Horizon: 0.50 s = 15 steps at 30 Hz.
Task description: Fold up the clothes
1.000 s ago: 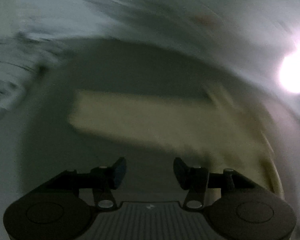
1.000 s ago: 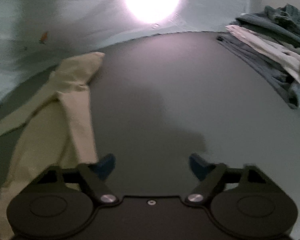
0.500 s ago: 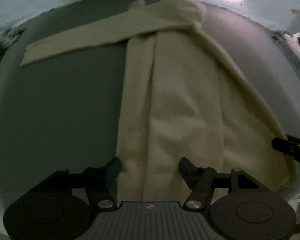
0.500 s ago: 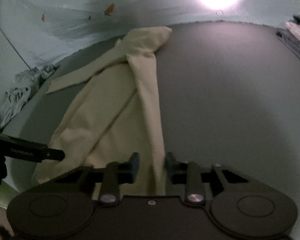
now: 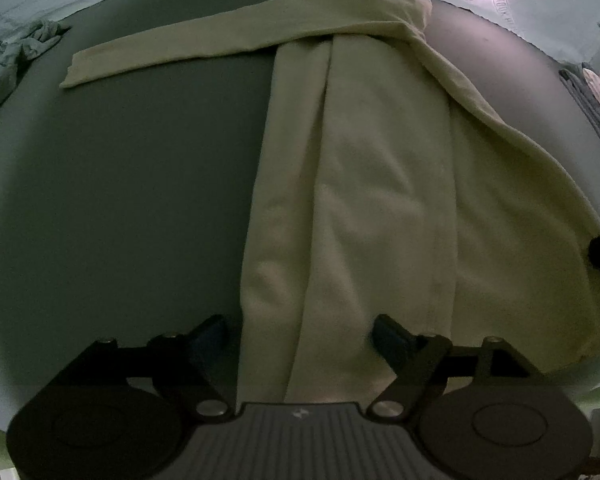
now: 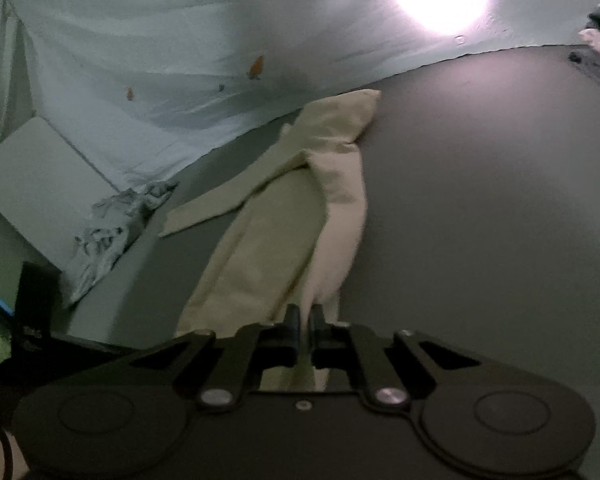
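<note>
A pale yellow garment (image 5: 380, 184) lies lengthwise on the dark desk (image 5: 132, 184), its sides already turned in toward the middle and one long sleeve (image 5: 204, 46) stretched out sideways from the far end of the garment. Everything else is best placed from that garment: a crumpled grey-patterned cloth (image 6: 112, 228) sits off beyond the sleeve tip at the desk's edge, and a heap of other clothes (image 5: 596, 92) waits well apart on the opposite side, presumably the next pieces to fold.

The left tongs (image 5: 300, 332) hang over the garment's near hem, jaws opening, straddling the folded left strip with no pad pressing on it (a released, ready stance, not a hold). That position makes sense as a setup for taking the hem corner on that side.

The right tongs (image 6: 306, 320) are clenched on the garment's near right edge; a thin ridge of cloth rises up between the closed fingers (image 6: 292, 324), so the fabric is pinched and slightly lifted. From the left wrist view, a dark tip shows at the garment's right border, likely those same tongs.

My reading: both near corners are being secured so the hem can be carried toward the far end, folding the garment in half.
</note>
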### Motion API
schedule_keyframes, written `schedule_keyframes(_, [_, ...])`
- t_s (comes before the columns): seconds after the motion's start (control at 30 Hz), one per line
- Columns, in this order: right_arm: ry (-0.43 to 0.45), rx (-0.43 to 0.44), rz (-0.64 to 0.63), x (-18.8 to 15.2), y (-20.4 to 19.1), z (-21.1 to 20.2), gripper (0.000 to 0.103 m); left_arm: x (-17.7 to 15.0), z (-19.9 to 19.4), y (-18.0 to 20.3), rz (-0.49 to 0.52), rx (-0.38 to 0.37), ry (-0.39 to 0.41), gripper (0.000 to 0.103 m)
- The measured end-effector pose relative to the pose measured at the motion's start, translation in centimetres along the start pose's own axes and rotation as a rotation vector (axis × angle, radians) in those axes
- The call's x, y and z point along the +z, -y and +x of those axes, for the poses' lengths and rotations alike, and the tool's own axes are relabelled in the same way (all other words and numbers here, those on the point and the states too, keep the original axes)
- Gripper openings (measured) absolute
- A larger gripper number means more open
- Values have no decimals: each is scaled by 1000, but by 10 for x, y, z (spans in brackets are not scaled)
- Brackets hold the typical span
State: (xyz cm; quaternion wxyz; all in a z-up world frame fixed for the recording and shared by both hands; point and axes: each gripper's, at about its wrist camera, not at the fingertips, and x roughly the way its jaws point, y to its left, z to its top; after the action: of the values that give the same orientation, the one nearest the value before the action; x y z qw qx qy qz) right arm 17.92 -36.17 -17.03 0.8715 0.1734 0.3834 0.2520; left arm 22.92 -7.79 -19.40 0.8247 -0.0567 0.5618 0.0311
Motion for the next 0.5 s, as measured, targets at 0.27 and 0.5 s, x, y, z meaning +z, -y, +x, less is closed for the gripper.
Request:
schedule_keyframes(0.27, [-102, 80, -57, -7, -25, 32, 5, -8, -1, -4, 29, -23, -17, 87])
schedule_keyframes(0.5, [-248, 80, -40, -25, -32, 74, 5, -14, -2, -5, 101, -66, -37, 98])
